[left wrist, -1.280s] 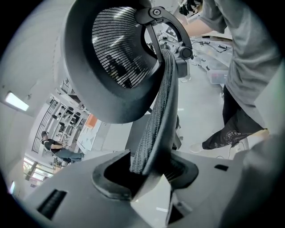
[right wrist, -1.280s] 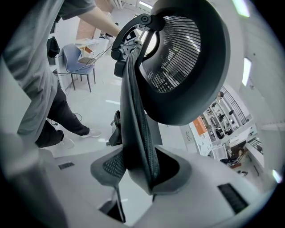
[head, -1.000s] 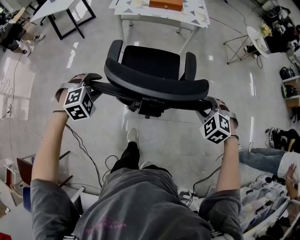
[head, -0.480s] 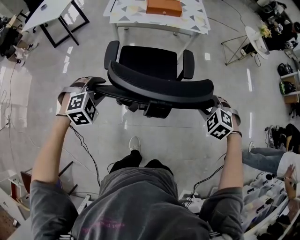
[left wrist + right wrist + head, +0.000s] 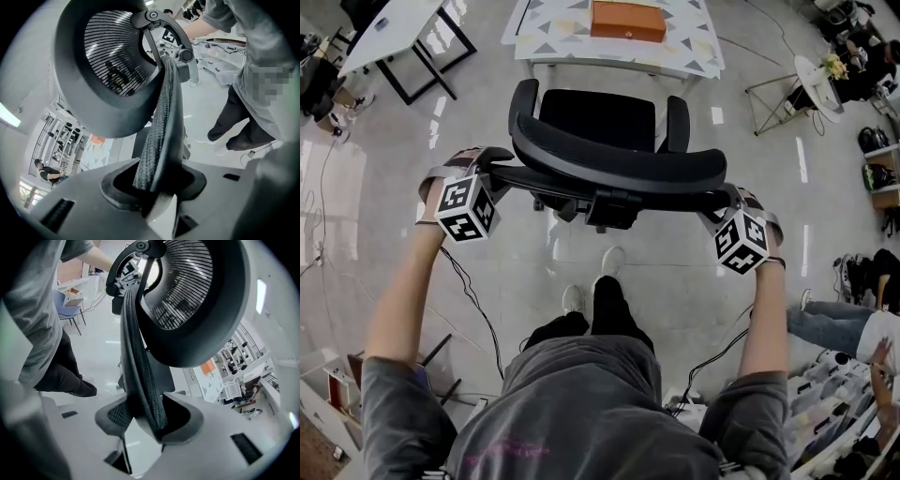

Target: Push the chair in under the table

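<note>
Left gripper (image 5: 154,190) is closing its jaws on the chair (image 5: 614,171), backrest edge between them; right gripper (image 5: 149,420) is clamping the opposite end. The chair is standing directly ahead of both, table (image 5: 698,52) just beyond its seat.

place: office-lab workspace | signs: patterned work table (image 5: 698,47), glossy floor (image 5: 394,169), shelving racks (image 5: 61,138)

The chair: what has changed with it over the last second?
The chair rolled forward toward the table, and the person stepped after it. The jaws of the left tool are closing on the backrest between them. Unchanged: both tools hold the backrest's ends, the right tool clamped.
</note>
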Motion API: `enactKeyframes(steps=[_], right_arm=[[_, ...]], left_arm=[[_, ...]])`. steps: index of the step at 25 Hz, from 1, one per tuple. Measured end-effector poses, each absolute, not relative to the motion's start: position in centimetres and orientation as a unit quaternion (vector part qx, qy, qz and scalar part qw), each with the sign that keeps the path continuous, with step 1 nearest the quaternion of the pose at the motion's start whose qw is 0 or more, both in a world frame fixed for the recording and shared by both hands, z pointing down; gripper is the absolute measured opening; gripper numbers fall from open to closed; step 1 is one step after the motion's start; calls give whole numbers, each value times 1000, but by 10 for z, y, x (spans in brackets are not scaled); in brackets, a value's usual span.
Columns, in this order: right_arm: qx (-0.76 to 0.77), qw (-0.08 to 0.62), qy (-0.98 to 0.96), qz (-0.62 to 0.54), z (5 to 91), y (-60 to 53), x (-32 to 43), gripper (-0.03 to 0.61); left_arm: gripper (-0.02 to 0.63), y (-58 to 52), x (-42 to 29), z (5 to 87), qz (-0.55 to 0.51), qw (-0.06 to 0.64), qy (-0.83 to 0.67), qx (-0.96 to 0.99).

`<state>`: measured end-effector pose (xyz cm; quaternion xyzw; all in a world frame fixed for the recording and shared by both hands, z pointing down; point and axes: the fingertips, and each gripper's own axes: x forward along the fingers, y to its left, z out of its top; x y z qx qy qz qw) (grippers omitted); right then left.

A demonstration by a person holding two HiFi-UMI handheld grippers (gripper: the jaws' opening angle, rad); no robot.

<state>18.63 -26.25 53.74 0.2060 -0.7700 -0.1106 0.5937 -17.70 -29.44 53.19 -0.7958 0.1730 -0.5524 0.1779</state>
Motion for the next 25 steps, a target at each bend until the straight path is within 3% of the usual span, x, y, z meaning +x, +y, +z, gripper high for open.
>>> enactKeyframes(steps=[25], right_arm=[[193, 563, -790, -146, 541, -470, 223, 175]], left_arm=[[160, -481, -142, 544, -582, 141, 193, -778]])
